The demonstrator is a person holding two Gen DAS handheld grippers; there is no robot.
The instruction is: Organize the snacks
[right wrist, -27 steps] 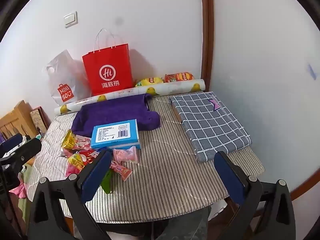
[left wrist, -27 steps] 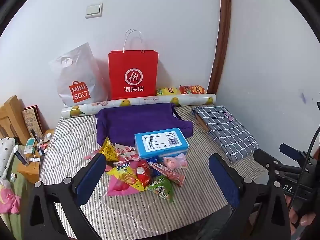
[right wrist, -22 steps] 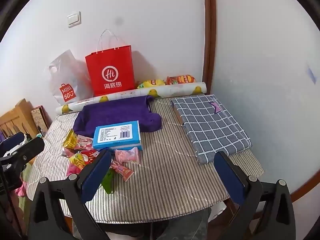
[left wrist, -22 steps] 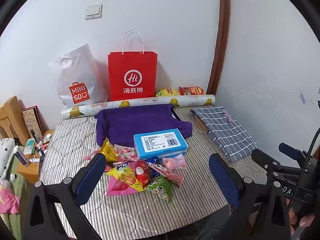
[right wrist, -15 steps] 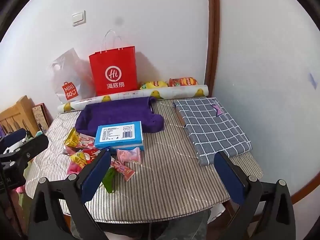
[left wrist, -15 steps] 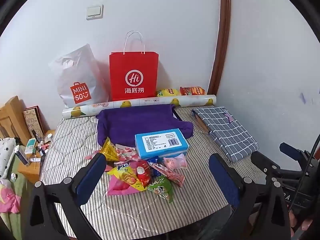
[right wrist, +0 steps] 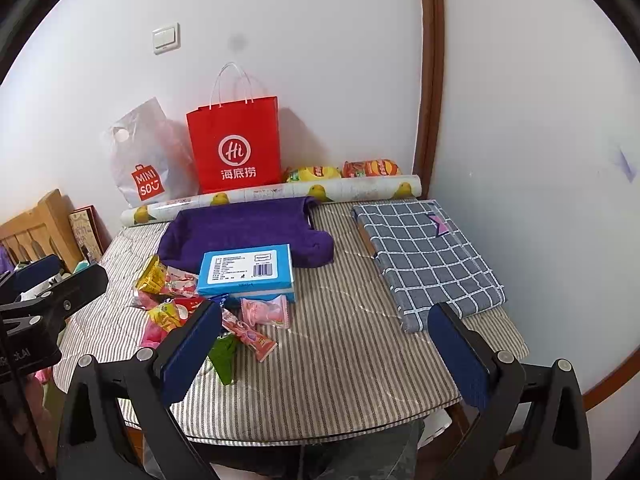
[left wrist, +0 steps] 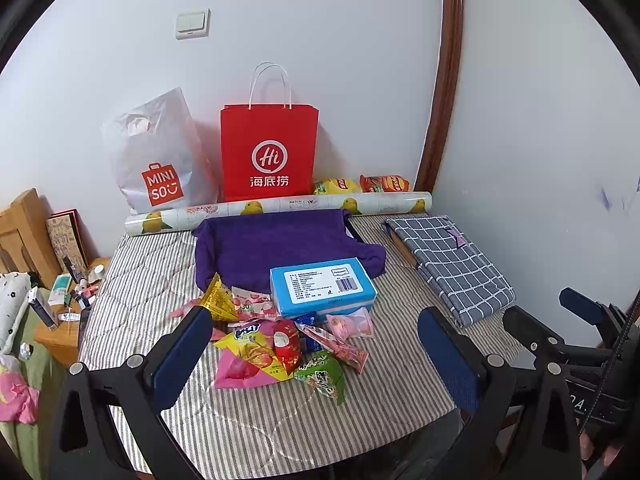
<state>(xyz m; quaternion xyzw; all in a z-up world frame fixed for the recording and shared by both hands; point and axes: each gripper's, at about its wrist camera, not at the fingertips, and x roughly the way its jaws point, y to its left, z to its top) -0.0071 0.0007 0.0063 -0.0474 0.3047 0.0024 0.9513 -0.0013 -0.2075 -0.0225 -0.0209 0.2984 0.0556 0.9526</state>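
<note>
Hovering with both my left gripper and right gripper spread wide and empty, I should lower onto one snack at frame centre, avoiding neighbours.

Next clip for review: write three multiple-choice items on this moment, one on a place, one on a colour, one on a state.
1. Where does the blue box lie?
A. inside the red paper bag
B. partly on the purple cloth, behind the loose snacks
C. on the checked cloth

2. What colour is the paper bag with handles against the wall?
A. red
B. green
C. black

3. How do the left gripper and right gripper stand?
A. both shut on snacks
B. left shut, right open
C. both open and empty

Answers: 1 B, its far edge overlaps the purple cloth with the snack packets in front; 2 A, it is red with a white logo; 3 C, the fingers stand wide apart with nothing gripped.
</note>
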